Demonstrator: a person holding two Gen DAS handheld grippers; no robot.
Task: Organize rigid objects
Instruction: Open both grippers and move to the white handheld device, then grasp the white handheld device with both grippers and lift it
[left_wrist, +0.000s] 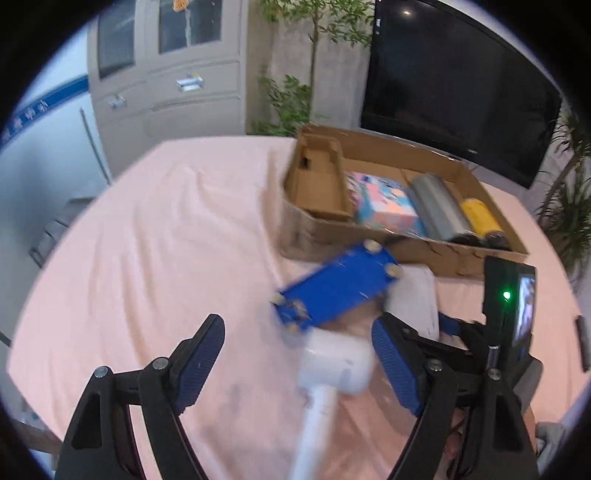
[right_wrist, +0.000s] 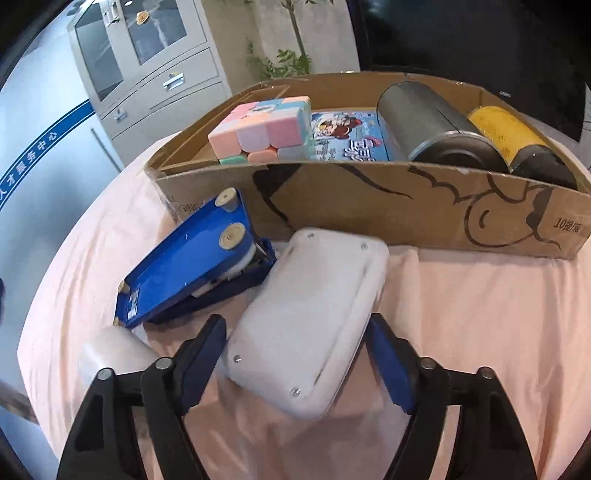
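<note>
Cardboard box, ahead of both sets of fingers on the pink-covered desk: holds a pastel cube, picture box, grey cylinder, yellow cylinder. Right gripper: fingers apart, straddling a white case, contact not discernible; blue stapler lies ahead-left. Left gripper: fingers apart, a white handled item between them.

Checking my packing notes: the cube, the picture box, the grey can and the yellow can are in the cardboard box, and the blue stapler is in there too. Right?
Not quite. The blue stapler lies on the pink cloth outside the cardboard box, beside its front wall, as the right wrist view shows. The rest is right.
</note>
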